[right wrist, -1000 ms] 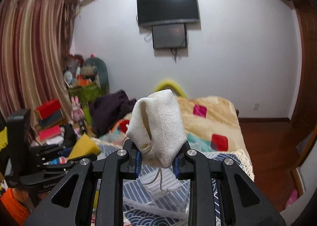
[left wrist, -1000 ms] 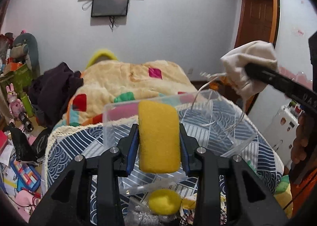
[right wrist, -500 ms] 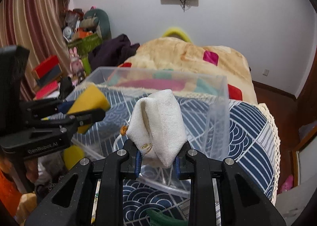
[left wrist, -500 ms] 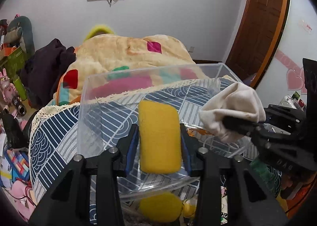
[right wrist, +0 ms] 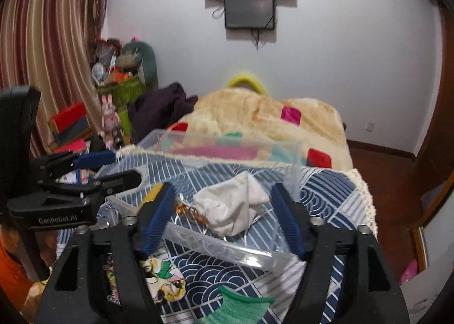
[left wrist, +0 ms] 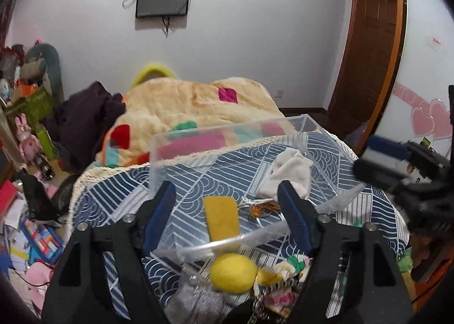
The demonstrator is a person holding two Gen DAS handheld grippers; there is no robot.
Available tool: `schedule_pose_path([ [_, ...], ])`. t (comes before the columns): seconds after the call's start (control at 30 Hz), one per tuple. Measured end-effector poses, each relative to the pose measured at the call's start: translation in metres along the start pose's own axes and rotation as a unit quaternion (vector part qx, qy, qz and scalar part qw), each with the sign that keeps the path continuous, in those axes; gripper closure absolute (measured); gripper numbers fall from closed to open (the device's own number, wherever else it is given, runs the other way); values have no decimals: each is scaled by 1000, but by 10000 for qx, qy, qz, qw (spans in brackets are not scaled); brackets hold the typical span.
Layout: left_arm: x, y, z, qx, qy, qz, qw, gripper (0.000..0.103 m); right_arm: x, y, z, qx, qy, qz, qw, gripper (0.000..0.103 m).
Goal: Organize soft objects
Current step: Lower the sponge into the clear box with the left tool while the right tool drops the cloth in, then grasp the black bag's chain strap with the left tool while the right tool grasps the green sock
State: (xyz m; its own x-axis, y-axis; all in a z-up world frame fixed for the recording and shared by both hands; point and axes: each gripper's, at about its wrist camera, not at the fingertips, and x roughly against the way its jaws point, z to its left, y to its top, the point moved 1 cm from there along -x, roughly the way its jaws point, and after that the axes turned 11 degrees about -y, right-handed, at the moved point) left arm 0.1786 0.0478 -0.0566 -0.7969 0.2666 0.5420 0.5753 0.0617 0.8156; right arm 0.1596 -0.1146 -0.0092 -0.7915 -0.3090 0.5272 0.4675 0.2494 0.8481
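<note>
Fingers of the left gripper (left wrist: 227, 199) and right gripper (right wrist: 221, 204) are spread wide, holding nothing. Between them, mid-frame, the yellow sponge (left wrist: 222, 217) and white cloth pouch (right wrist: 232, 209) lie apart inside the clear bin (left wrist: 227, 131), below its rim.

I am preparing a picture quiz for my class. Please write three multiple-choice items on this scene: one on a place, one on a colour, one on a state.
1. Where does the white pouch lie?
A. in the clear bin
B. on the floor
C. in the right gripper

2. What colour is the sponge in the bin?
A. green
B. yellow
C. pink

3. How is the left gripper?
A. shut on the sponge
B. shut on the pouch
C. open

Answers: 1 A, walls surround it; 2 B, plainly yellow; 3 C, its jaws stand wide apart, holding nothing.
</note>
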Motion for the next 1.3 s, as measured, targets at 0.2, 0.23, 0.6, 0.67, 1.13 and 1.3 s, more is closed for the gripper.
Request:
schedule_pose_path([
  [0.2, 16, -21, -1, -40, 22, 71, 10000, 22, 19, -17, -3, 31, -174, -112, 9998, 20],
  [0.23, 17, -25, -1, -26, 16, 100, 9999, 22, 20, -21, -3, 69, -215, -92, 9997, 20],
  [0.6, 26, -76, -16, -144, -165, 329, 9992, 36, 14, -83, -9, -158, -173, 692, 9973, 20],
  [0.67, 25, -79, -19, -171, -201, 382, 9989, 43, 11, -91, -11, -238, -101, 839, 9961, 21],
  [1.13, 2, -103, -24, -134, -351, 671, 9970, 79, 3, -118, -3, -250, 171, 1127, 9932, 59],
  [1.3, -3, -101, -25, -104, -430, 683, 9967, 92, 7, -118, -6, -330, 210, 1053, 9937, 73],
])
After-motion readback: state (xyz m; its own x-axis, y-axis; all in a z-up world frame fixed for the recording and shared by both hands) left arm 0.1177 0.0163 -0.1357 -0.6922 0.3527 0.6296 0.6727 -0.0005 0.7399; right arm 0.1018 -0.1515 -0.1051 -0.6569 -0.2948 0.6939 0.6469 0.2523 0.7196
